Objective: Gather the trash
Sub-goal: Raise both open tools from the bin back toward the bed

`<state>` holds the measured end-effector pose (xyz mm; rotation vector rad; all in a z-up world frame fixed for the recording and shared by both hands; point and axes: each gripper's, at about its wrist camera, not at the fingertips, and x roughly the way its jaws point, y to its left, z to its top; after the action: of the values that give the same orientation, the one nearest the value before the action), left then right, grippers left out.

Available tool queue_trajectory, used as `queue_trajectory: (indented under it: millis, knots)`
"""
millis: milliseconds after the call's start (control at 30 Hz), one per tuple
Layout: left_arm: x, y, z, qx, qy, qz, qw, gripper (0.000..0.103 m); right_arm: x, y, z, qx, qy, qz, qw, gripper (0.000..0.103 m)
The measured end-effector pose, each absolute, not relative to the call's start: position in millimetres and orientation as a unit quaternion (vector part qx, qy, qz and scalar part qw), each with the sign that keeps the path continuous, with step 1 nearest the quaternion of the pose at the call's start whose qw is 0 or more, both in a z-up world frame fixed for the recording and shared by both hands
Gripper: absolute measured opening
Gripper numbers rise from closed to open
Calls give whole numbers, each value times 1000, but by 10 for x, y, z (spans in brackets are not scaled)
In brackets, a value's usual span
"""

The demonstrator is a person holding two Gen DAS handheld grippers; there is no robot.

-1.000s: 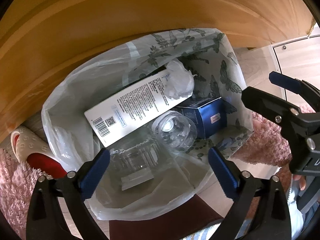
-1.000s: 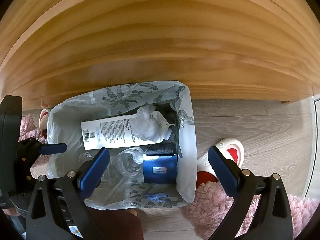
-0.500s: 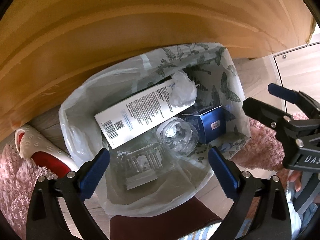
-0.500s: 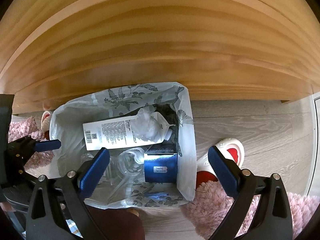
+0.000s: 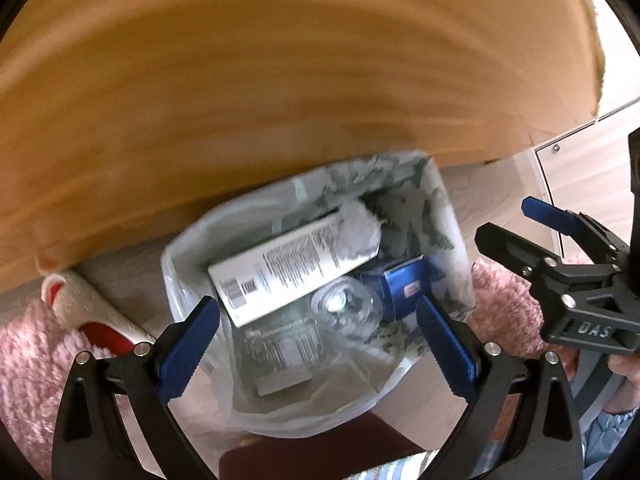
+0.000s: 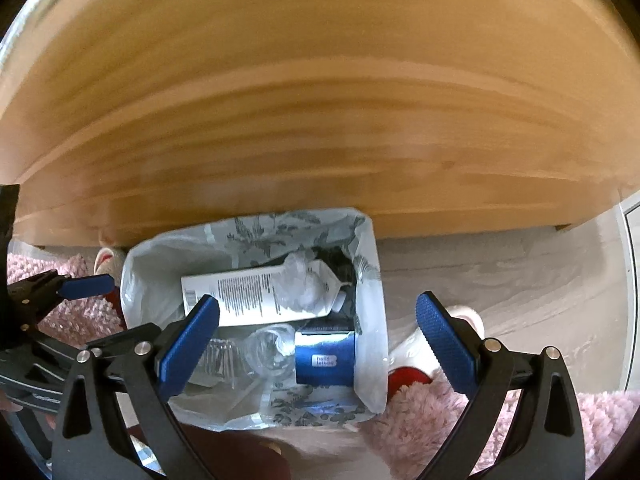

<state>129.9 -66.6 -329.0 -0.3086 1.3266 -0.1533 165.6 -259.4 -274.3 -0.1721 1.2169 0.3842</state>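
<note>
Here, jaws: your left gripper (image 5: 318, 336) and right gripper (image 6: 318, 336) both spread, empty.
Risk: snagging the bag (image 6: 370, 320) rim tips it.

A broad pale-wood panel (image 6: 320, 120) is spanning the top; pale wood-plank flooring (image 6: 500, 280) and a fluffy pink rug (image 6: 432, 420) are lying below.

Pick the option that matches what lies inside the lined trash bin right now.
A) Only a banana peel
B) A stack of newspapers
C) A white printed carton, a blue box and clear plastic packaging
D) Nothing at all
C: inside the trash bin lie a white printed carton, a blue box and clear plastic packaging, while both tongs are open and hold nothing.
</note>
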Motion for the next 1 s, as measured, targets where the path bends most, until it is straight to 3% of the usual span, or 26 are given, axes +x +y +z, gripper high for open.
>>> queue_trajectory:
  millis: [1000]
  knots:
    - [1017,-573,-2349,-110,464,-77,875,95,1345,-2710,-2030,-63,445,189,873,94]
